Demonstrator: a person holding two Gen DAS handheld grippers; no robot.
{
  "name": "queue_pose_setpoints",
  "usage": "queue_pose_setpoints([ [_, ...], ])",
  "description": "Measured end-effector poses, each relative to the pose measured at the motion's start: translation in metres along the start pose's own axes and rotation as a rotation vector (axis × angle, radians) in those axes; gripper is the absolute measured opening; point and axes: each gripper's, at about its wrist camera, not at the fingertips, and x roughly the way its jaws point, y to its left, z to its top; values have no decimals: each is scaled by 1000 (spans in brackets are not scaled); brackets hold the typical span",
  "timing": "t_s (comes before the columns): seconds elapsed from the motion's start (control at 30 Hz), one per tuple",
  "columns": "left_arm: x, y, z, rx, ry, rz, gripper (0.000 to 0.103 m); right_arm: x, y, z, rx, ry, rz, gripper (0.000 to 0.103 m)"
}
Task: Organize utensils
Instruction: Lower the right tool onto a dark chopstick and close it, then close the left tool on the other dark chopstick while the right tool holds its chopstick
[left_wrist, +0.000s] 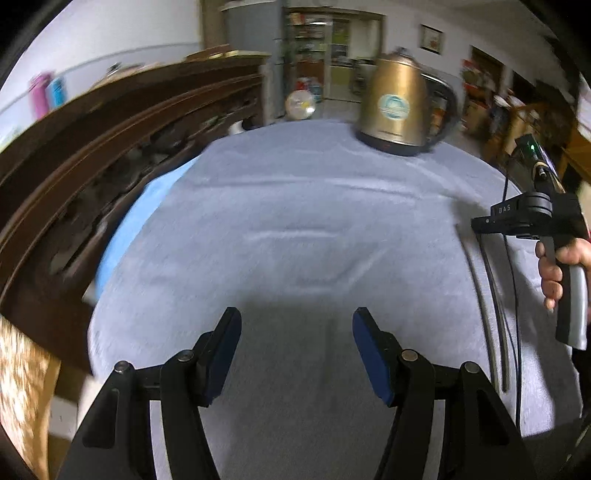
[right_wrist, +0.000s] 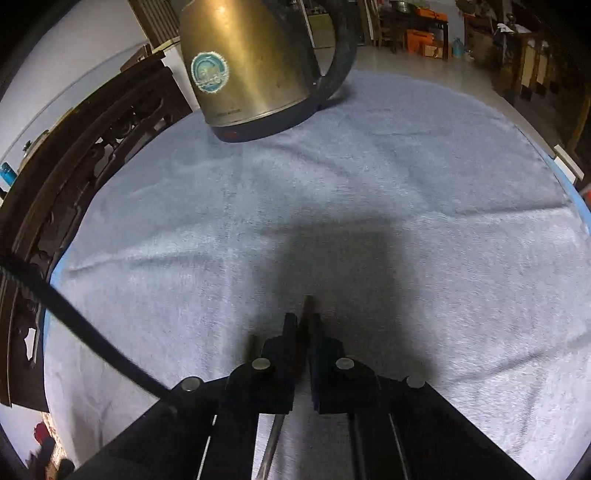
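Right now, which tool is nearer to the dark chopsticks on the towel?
Right. The right tool is shut on the chopsticks, which pass between its pads. The left tool stands open over bare towel, off to the side of them.

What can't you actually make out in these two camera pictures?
- Right wrist view: the right tongs are shut on thin dark sticks; their own frame hides most of the length.
- Left wrist view: the sticks look blurred; what kind of utensil, unclear.
- Kettle: top cut off by the right view's edge; its label is unreadable.
- Background shelves: blurred.
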Motion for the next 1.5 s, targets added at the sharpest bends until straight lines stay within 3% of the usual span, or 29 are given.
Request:
queue_pose_setpoints([
  [0.17, 35, -48, 36, 153, 25, -151, 64, -16, -17, -14, -16, -12, 22, 6],
  [0.3, 67, -81, 66, 173, 92, -288, 64, -33, -29, -24, -39, -30, 47, 6],
  [0.43, 85, -110, 82, 177, 134, -349, 64, -43, -37, -30, -47, -21, 73, 6],
  [0.67, 117, -153, 92, 249, 188, -318, 64, -47, -51, -30, -10, -15, 130, 7],
  [0.7, 122, -155, 92, 257, 195, -314, 62, -47, -54, -30, -4, -13, 130, 13],
  [0.73, 126, -157, 91, 267, 202, -310, 55, -47, -56, -31, 5, -7, 131, 22],
  [0.77, 127, -160, 89, 285, 186, -292, 52, -47, -60, -30, 22, -2, 140, 25],
  [0.83, 125, -162, 86, 317, 161, -284, 30, -47, -67, -30, 47, -2, 156, 25],
  [0.93, 123, -158, 84, 342, 153, -291, 12, -45, -69, -28, 58, 0, 153, 25],
  [1.0, 122, -152, 82, 342, 167, -297, 9, -44, -65, -27, 48, 2, 146, 25],
  [1.27, 115, -113, 84, 317, 257, -337, 11, -21, -38, -19, 17, 113, -2, 26],
  [1.4, 119, -97, 99, 222, 301, -366, 47, -17, -32, -11, 28, 171, -53, 25],
  [1.5, 128, -97, 101, 178, 396, -384, 51, -13, -27, -6, 19, 228, -86, 25],
])
